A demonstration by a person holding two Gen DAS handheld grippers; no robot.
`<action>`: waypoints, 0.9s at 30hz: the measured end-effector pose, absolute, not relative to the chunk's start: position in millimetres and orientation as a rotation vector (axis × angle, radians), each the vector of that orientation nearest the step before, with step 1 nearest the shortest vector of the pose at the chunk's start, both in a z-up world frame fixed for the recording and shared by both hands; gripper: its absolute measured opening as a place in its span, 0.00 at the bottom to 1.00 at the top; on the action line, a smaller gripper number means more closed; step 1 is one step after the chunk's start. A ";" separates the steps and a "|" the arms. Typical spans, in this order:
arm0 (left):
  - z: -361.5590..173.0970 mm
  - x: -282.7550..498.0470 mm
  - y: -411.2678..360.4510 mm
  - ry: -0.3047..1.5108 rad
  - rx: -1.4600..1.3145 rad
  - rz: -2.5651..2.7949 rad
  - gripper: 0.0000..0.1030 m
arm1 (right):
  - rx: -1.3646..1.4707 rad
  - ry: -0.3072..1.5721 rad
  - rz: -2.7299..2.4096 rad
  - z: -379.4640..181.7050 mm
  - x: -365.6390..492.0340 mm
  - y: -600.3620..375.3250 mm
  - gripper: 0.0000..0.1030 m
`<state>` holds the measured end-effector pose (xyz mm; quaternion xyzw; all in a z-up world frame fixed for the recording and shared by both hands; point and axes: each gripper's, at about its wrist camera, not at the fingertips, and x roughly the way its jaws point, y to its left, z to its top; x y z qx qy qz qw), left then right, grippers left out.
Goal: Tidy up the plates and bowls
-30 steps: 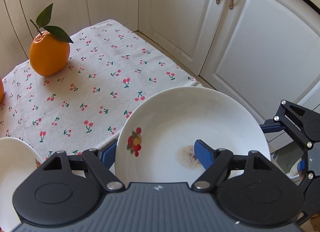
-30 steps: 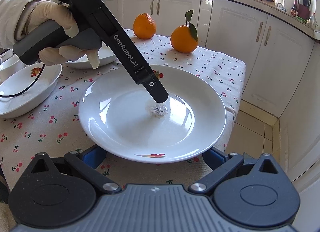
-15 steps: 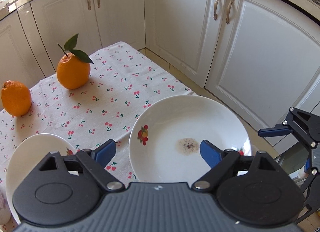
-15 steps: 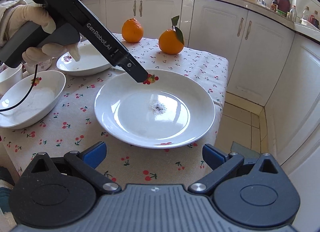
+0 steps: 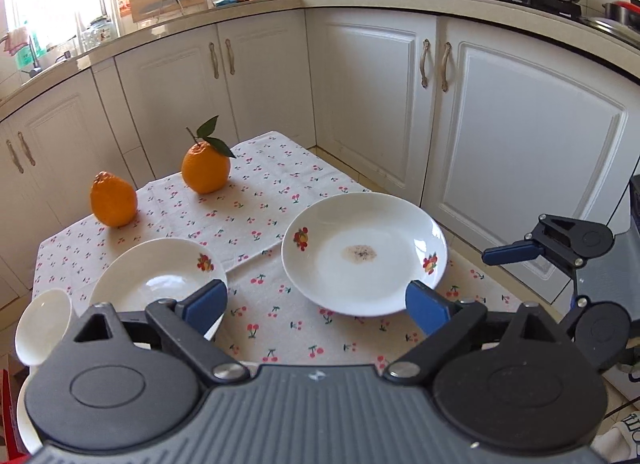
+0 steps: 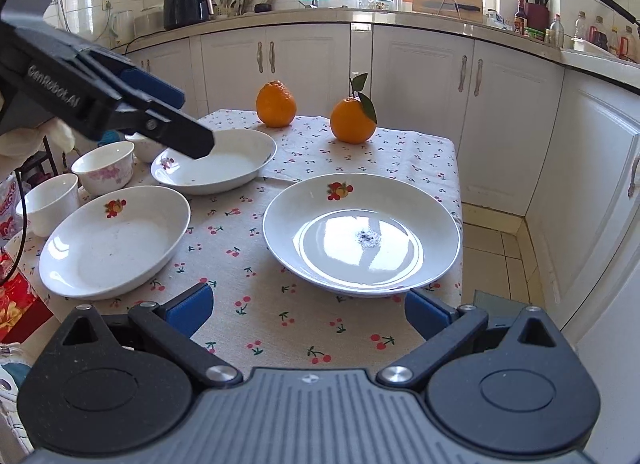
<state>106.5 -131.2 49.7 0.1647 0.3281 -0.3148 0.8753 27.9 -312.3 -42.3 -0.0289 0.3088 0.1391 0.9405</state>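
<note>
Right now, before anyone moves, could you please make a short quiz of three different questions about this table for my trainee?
1. True or false: the left tool is shut on a plate.
2. Multiple choice: the large plate nearest the right tool has at its centre (a) an orange, (b) a small speckled stain, (c) a spoon.
3. Fill in: behind the plates, ___ oranges stand on the cherry tablecloth, one with a leaf and one without.

Key: 1 false, both tools are open and hold nothing; 2 b; 3 two.
</note>
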 end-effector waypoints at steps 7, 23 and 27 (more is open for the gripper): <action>31.3 57.8 -92.0 0.628 0.390 -0.566 0.97 | -0.051 0.595 0.319 -35.9 20.2 -296.9 1.00; -31.5 20.7 -9.2 0.804 0.273 -0.450 0.98 | -0.052 0.614 0.408 -36.2 24.2 -261.8 1.00; -48.9 25.2 -1.0 0.838 0.263 -0.436 0.98 | -0.067 0.622 0.415 -36.1 26.0 -251.7 1.00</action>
